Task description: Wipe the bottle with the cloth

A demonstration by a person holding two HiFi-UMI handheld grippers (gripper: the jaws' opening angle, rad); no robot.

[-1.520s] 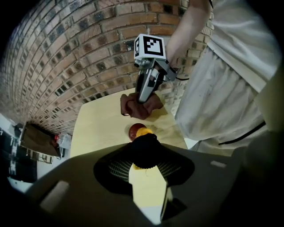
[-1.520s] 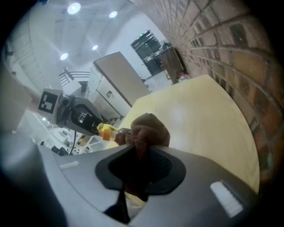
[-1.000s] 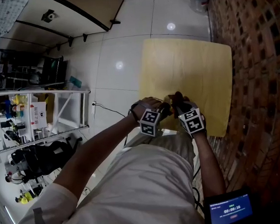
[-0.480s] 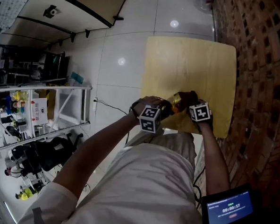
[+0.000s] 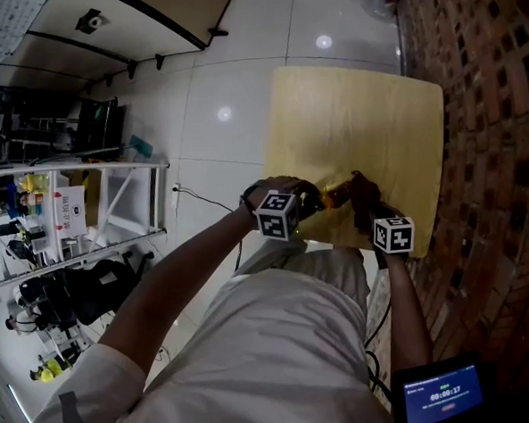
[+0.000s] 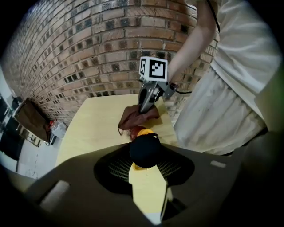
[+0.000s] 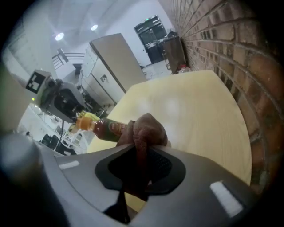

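A small bottle (image 5: 336, 194) of red sauce, with an orange neck and a black cap, lies level above the near part of the yellow table (image 5: 357, 111). My left gripper (image 5: 314, 202) is shut on its cap end; in the left gripper view the black cap (image 6: 144, 149) sits between the jaws. A brown cloth (image 5: 363, 194) is wrapped over the bottle's far end, and my right gripper (image 5: 369, 210) is shut on it. In the right gripper view the bunched cloth (image 7: 145, 129) fills the jaws. The bottle (image 7: 108, 128) sticks out to its left towards the left gripper (image 7: 62, 101).
A brick wall (image 5: 481, 103) runs along the table's right side. A white shelf rack (image 5: 68, 209) with small items stands on the tiled floor to the left. A small lit screen (image 5: 436, 392) hangs at my lower right.
My right gripper has slid right and towards the table's near edge, rolling as it went, and the cloth moved with it along the bottle away from the left gripper. The left gripper barely moved.
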